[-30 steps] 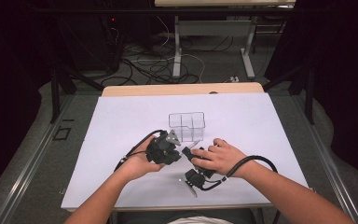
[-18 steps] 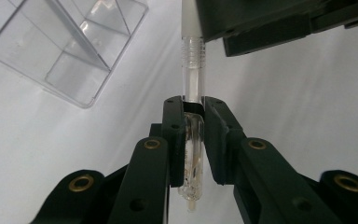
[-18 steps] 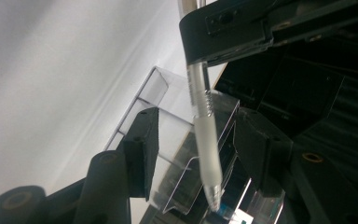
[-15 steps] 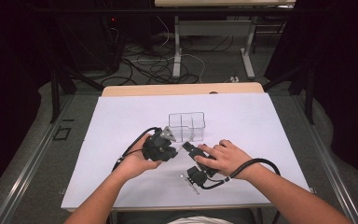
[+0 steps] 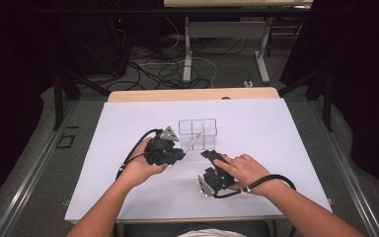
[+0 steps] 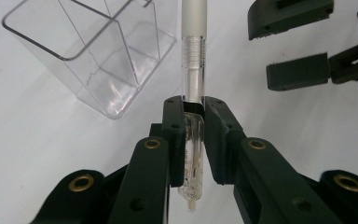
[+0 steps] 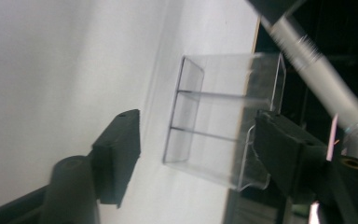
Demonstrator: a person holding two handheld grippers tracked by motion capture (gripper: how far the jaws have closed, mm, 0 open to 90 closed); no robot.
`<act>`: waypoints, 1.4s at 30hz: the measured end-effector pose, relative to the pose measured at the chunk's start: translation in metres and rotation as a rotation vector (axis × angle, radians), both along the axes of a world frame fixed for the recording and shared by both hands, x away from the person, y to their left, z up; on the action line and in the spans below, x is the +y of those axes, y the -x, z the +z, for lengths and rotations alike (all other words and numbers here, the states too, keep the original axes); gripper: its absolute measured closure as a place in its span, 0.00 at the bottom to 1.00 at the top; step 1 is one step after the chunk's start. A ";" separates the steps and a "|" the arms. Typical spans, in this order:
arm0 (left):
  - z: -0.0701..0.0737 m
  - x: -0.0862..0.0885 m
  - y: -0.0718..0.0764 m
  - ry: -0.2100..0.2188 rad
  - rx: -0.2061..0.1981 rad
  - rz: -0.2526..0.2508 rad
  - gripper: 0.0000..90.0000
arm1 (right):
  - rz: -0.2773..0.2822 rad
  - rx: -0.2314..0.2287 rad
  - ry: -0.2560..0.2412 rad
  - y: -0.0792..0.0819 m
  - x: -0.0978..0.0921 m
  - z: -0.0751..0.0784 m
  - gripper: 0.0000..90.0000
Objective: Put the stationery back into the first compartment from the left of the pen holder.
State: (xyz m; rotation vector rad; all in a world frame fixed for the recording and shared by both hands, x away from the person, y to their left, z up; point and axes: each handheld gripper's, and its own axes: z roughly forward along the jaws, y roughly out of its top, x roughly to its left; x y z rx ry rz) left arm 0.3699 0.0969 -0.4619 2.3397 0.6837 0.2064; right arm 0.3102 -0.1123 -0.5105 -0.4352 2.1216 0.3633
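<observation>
Nearing organizer (image 5: 198,133) rim, pen (image 6: 192,70) clamped

The pen (image 6: 190,70) clamped in the left gripper (image 6: 193,135) runs off the top edge of the left gripper view, its far end unseen; in the high view it is too thin to make out detail. In the right gripper view, motion blurs the pen (image 7: 317,70) and the clear organizer (image 7: 223,121), and the right gripper (image 7: 200,144) partly covers the organizer's near corner.
</observation>
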 end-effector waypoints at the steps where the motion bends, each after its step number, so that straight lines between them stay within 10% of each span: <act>1: 0.001 0.001 -0.001 0.013 -0.004 0.003 0.89 | -0.027 0.039 -0.025 -0.001 -0.001 -0.001 0.32; 9: 0.009 0.004 -0.006 0.085 -0.023 0.043 0.89 | -0.257 0.307 -0.220 -0.015 -0.013 0.000 0.23; 21: 0.026 0.011 -0.019 0.214 -0.109 0.122 0.89 | -0.464 0.513 -0.428 -0.033 -0.026 -0.004 0.04; 33: 0.030 0.010 -0.037 0.364 -0.189 0.253 0.89 | -0.581 0.655 -0.678 -0.045 -0.047 0.005 0.00; 42: 0.020 -0.006 -0.055 0.392 -0.200 0.300 0.89 | -0.647 0.683 -0.770 -0.052 -0.062 0.004 0.00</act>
